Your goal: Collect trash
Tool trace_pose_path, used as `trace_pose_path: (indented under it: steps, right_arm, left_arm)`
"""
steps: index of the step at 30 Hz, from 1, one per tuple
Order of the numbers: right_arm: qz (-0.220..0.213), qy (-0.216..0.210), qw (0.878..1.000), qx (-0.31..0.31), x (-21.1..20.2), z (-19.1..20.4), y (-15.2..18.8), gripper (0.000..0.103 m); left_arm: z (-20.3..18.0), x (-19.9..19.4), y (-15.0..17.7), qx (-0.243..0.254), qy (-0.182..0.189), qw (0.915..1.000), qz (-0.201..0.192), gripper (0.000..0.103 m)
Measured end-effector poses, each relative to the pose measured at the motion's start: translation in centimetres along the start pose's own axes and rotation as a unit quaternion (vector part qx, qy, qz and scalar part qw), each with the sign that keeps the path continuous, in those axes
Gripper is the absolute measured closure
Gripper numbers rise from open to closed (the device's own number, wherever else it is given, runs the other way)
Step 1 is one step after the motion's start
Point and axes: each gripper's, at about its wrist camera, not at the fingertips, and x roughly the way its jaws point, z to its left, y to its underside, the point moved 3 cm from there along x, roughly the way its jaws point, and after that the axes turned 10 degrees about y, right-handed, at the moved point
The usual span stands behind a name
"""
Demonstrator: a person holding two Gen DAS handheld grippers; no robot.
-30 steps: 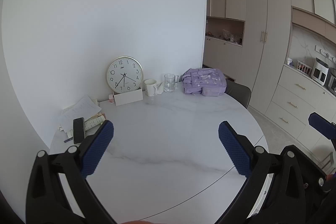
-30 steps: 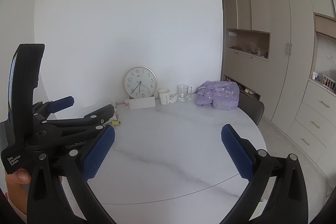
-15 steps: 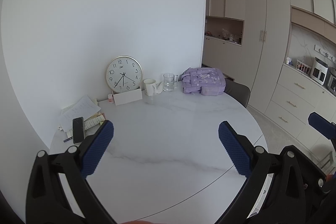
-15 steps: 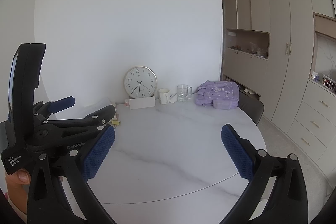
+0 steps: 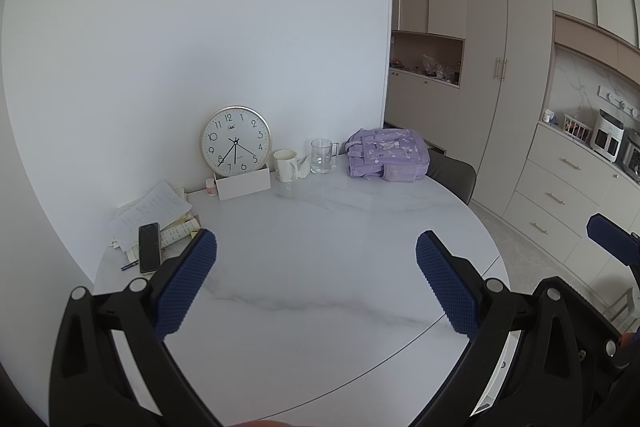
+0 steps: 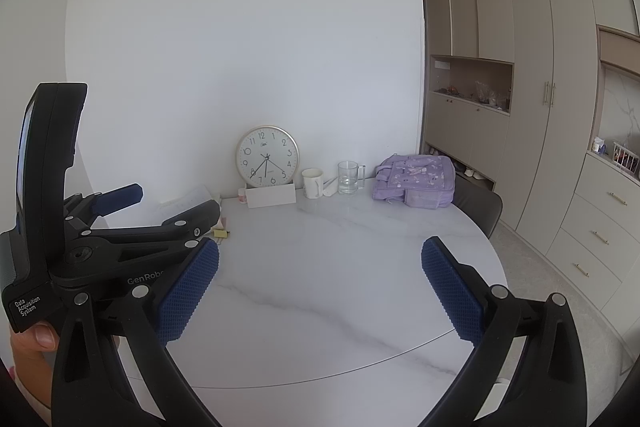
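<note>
A round white marble table [image 5: 320, 307] [image 6: 320, 291] fills both views. A small white scrap of crumpled paper [image 5: 304, 165] [image 6: 330, 187] lies between a white mug [image 5: 285, 165] and a glass mug [image 5: 322, 155] at the far side. Loose papers [image 5: 154, 209] are piled at the left edge, with a small yellow slip [image 6: 221, 233] beside them. My left gripper [image 5: 316, 247] hangs open above the near table with nothing between its pads. My right gripper [image 6: 320, 255] is open and empty too, to the right of the left one.
A round clock [image 5: 236, 141] leans on the wall behind a white box [image 5: 243, 183]. A purple bag [image 5: 386, 155] lies at the far right, with a dark chair [image 5: 452, 173] behind it. A black phone [image 5: 149, 247] rests on the papers. Cabinets [image 5: 560, 187] line the right wall.
</note>
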Motion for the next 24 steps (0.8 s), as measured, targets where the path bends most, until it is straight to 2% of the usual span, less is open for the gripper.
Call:
trace_pose_path:
  steps: [24]
  right_arm:
    - [0.001, 0.003, 1.000, -0.001, -0.21, 0.03, 0.32, 0.002]
  left_arm:
    - [-0.09, -0.11, 0.39, 0.000, 0.001, 1.0000, 0.004, 0.008]
